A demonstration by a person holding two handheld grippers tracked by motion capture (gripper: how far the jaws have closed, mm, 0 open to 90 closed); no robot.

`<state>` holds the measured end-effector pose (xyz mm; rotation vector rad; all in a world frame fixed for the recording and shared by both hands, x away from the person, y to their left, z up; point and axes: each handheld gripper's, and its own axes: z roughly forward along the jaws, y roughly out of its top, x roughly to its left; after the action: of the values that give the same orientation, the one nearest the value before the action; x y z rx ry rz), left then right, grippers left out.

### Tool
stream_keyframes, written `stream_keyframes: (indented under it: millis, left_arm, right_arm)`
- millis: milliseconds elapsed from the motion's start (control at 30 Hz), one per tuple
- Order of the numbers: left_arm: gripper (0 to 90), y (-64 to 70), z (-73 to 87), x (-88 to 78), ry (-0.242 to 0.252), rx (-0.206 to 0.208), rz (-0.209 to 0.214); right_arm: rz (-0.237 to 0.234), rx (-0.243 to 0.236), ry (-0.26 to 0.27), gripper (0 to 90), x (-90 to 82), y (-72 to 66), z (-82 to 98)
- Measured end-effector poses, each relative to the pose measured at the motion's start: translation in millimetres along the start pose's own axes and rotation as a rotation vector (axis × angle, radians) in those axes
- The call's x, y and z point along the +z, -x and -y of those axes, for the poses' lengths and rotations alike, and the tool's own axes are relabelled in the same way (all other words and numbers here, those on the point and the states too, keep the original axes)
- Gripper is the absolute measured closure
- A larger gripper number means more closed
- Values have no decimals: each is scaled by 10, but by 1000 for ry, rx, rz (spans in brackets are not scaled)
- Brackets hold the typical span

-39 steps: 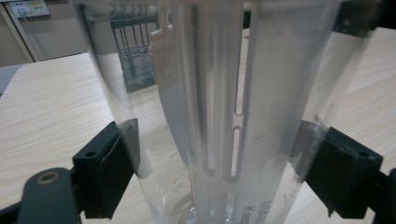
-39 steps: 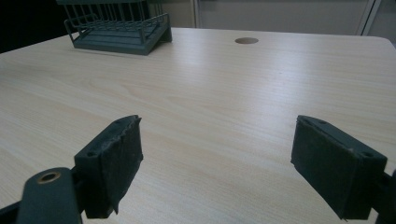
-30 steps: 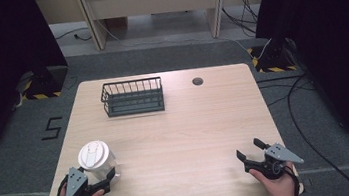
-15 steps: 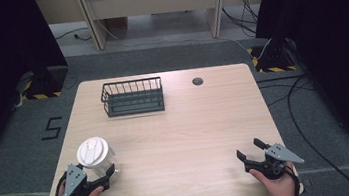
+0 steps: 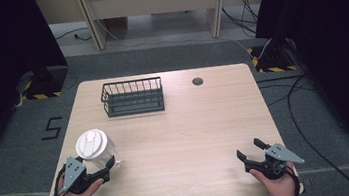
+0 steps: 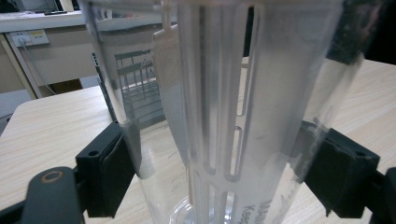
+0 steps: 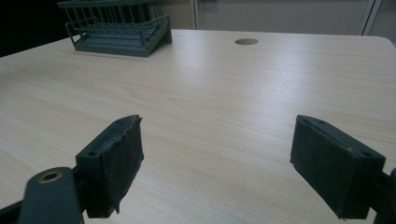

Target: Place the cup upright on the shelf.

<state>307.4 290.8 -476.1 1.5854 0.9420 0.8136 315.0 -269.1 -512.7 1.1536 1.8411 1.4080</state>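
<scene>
A clear plastic cup [image 5: 100,155] with a white lid [image 5: 89,141] stands upright near the table's front left. My left gripper [image 5: 101,168] is shut on its lower body, one jaw on each side. In the left gripper view the cup [image 6: 219,107] sits between the two black pads [image 6: 114,172], touching both, and a slotted insert shows inside it. My right gripper [image 5: 251,150] is open near the front right edge, with nothing between its pads [image 7: 119,154] but bare wood.
A dark wire basket [image 5: 133,97] sits empty at the back middle-left of the wooden table [image 5: 191,126], and it shows too as the basket [image 7: 119,28] in the right gripper view. A round cable hole [image 5: 197,81] lies to its right.
My left gripper and the cup between its jaws have moved together a little away from the front edge. The right gripper has stayed still and open.
</scene>
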Motion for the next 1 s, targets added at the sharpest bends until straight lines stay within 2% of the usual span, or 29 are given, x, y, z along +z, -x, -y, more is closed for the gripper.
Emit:
stream_keyframes:
  millis: [567, 1000]
  left_arm:
    - [175, -44, -107, 153, 12, -12, 8]
    - [175, -57, -230, 346, 21, -6, 16]
  right_arm:
    - [-2, 2, -7, 181, 8, 0, -2]
    - [0, 0, -7, 183, 8, 3, -3]
